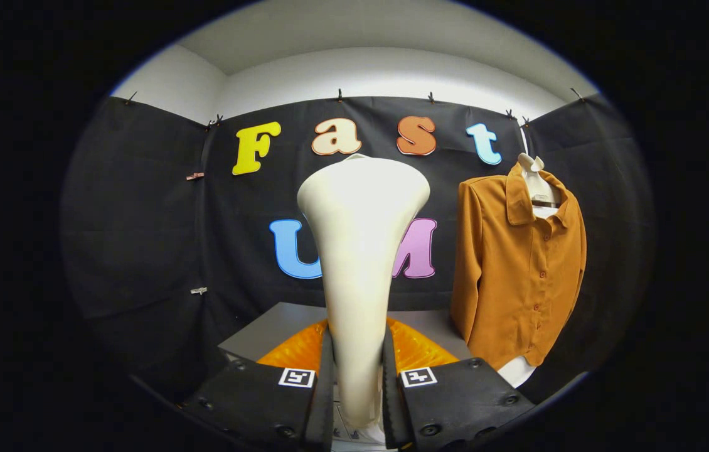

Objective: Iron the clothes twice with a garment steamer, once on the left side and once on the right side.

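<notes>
Gripping the cream garment steamer (361, 251) by its narrow handle, I have my tongs (357, 383) clamped on it from both sides, its wide head upright. Beyond and right of the steamer, the brown shirt (521, 263) hangs on a hanger above the grey desk (266, 326).

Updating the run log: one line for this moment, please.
gripper: shut on garment steamer | steamer: upright between jaws | shirt: hanging beyond, to the right, untouched
</notes>
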{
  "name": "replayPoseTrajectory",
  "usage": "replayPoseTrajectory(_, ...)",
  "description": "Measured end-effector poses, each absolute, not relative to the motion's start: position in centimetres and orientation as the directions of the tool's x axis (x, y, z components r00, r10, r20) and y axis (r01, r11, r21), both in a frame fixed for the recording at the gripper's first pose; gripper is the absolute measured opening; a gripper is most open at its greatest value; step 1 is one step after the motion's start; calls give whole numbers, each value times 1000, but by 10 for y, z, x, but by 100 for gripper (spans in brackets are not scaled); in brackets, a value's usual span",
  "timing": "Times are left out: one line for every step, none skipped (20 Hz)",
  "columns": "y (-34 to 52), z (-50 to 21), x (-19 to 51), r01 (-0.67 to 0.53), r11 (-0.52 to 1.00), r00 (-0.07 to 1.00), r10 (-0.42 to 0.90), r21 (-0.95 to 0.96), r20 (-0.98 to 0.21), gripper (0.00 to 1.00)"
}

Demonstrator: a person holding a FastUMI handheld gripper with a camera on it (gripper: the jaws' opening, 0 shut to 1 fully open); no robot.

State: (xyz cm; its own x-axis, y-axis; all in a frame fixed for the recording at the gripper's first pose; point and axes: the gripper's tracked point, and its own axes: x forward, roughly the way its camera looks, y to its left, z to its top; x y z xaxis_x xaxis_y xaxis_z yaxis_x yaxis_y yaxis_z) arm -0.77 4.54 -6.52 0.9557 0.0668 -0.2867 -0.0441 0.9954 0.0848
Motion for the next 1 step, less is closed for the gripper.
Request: replayPoseTrajectory(45,-64,-9,-42,996,957,65,84,-284,35)
